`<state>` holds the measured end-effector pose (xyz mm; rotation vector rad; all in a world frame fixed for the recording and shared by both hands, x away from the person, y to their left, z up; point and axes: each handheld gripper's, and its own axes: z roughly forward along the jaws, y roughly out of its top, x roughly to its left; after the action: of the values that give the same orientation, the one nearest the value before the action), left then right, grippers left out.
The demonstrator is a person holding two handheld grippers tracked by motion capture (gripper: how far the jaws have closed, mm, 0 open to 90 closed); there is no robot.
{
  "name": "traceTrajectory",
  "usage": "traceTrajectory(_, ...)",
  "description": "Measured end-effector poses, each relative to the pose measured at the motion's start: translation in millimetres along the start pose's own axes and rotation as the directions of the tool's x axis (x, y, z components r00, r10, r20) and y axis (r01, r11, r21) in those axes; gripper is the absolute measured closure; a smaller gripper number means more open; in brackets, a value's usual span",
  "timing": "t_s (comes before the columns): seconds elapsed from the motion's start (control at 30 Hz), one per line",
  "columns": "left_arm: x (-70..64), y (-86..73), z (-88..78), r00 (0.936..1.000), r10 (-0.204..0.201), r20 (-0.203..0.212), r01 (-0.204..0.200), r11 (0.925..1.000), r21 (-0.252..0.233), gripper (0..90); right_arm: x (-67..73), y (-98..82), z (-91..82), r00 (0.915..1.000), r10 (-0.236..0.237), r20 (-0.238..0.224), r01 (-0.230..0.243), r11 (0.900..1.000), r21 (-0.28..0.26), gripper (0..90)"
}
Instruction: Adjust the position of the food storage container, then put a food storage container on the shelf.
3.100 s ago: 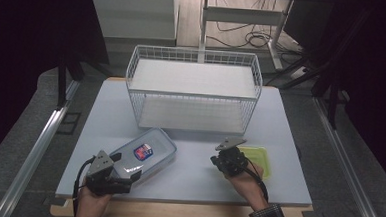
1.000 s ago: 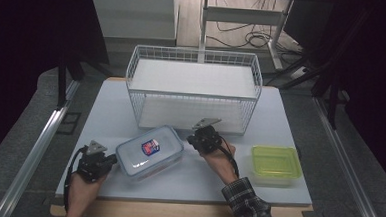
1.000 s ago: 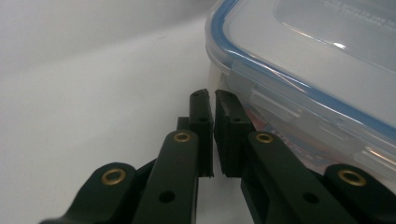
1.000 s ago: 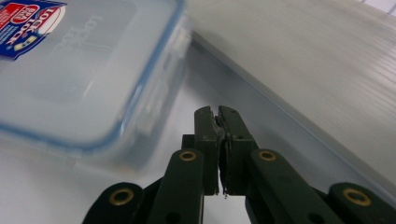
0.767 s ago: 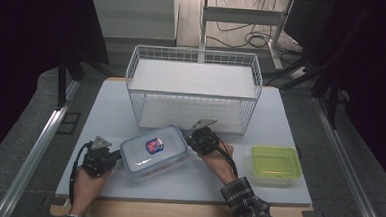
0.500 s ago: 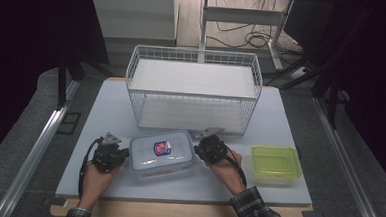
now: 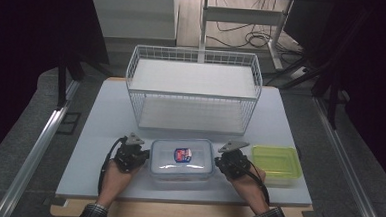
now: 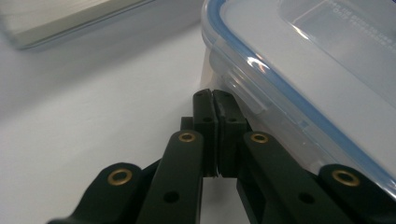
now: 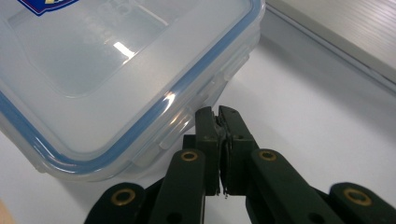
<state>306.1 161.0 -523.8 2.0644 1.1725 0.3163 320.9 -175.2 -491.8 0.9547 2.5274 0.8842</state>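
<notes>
The left claw (image 8: 212, 100) has its jaws pressed flat together with nothing between them, its tip just beside a side latch of the clear container (image 8: 322, 70), at the container's left end. The right claw (image 9: 218, 116) is likewise closed on nothing, its tip close against a latch on the container's right end. In the high view the left claw (image 7: 146, 158) and the right claw (image 7: 217, 163) flank the clear container (image 7: 182, 158), which lies flat on the table (image 7: 105, 119) near its front edge, its blue-rimmed lid on and a small label on top. Just right of the right hand (image 7: 245, 175) sits a green container (image 7: 276, 163). Behind stands a white wire basket (image 7: 194, 91).
</notes>
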Motion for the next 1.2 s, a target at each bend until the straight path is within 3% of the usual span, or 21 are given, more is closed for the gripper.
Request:
traceTrajectory(0.2, -9.3, 2.1, 4.5, 0.9991, 0.028, 0.031, -0.028, 0.9996, 0.004, 88.7, -1.0, -13.1, -11.5, 0.9992, 0.005, 0.041, -0.005, 1.000, 0.002, 87.5)
traceTrajectory(0.23, -8.7, 1.9, 3.9, 0.9992, 0.029, 0.028, -0.029, 0.9996, 0.008, 82.4, -1.0, -14.6, -13.1, 0.9992, 0.005, 0.039, -0.005, 1.000, 0.001, 83.9)
traceTrajectory(0.27, -7.6, 1.3, 2.3, 0.9994, 0.028, 0.021, -0.028, 0.9996, 0.010, 82.4, -1.0, -14.6, -13.1, 0.9992, 0.005, 0.039, -0.005, 1.000, 0.001, 83.9)
traceTrajectory(0.33, -3.0, -0.3, -4.9, 0.9998, 0.021, -0.006, -0.021, 0.9998, 0.004, 70.3, -5.7, -16.3, -18.7, 0.9987, 0.009, 0.049, -0.008, 1.000, -0.017, 77.0)
traceTrajectory(0.43, 3.6, -3.0, -15.6, 1.0000, 0.000, -0.005, 0.000, 0.9998, -0.020, 51.3, -11.6, -17.9, -25.1, 0.9984, 0.027, 0.049, -0.025, 0.998, -0.051, 68.0)
traceTrajectory(0.47, 5.1, -4.4, -18.7, 0.9999, 0.002, -0.014, -0.002, 0.9997, -0.022, 51.3, -11.6, -17.9, -25.1, 0.9984, 0.027, 0.049, -0.025, 0.998, -0.051, 68.0)
traceTrajectory(0.53, 9.2, -8.6, -25.3, 0.9988, 0.019, -0.045, -0.020, 0.9996, -0.020, 37.4, -16.5, -19.6, -30.4, 0.9975, 0.040, 0.058, -0.035, 0.997, -0.075, 60.3)
traceTrajectory(0.6, 10.6, -9.5, -27.2, 0.9989, 0.018, -0.042, -0.019, 0.9996, -0.019, 33.8, -18.0, -20.2, -32.0, 0.9973, 0.044, 0.060, -0.039, 0.996, -0.085, 57.8)
traceTrajectory(0.7, 13.8, -10.8, -32.1, 0.9996, 0.003, -0.028, -0.004, 0.9996, -0.030, 21.4, -22.2, -21.3, -36.0, 0.9966, 0.065, 0.050, -0.059, 0.992, -0.109, 50.2)
traceTrajectory(0.8, 13.3, -10.9, -36.3, 0.9995, 0.019, -0.024, -0.020, 0.9993, -0.031, 11.0, -25.7, -21.7, -38.8, 0.9967, 0.077, 0.026, -0.073, 0.990, -0.123, 40.9)
traceTrajectory(0.83, 12.8, -11.0, -37.5, 0.9995, 0.018, -0.024, -0.019, 0.9991, -0.037, 7.9, -27.8, -21.5, -40.5, 0.9964, 0.084, -0.001, -0.083, 0.987, -0.140, 34.4)
traceTrajectory(0.93, 12.9, -9.8, -43.2, 1.0000, 0.004, 0.007, -0.004, 0.9967, -0.081, 7.6, -29.2, -21.1, -42.8, 0.9957, 0.090, -0.022, -0.092, 0.983, -0.158, 29.1)
traceTrajectory(0.97, 12.0, -9.0, -45.0, 1.0000, -0.002, 0.008, 0.003, 0.9959, -0.091, 8.7, -29.1, -19.7, -43.6, 0.9946, 0.095, -0.043, -0.101, 0.980, -0.170, 23.2)
traceTrajectory(1.03, 10.7, -6.7, -47.6, 0.9997, 0.013, 0.021, -0.010, 0.9950, -0.100, 8.6, -28.4, -18.9, -43.4, 0.9941, 0.093, -0.055, -0.101, 0.979, -0.176, 20.4)
traceTrajectory(1.2, 2.4, -0.8, -46.2, 0.9928, 0.028, 0.117, -0.015, 0.9942, -0.107, 9.7, -23.6, -16.6, -37.5, 0.9915, 0.076, -0.106, -0.095, 0.978, -0.188, 10.9)
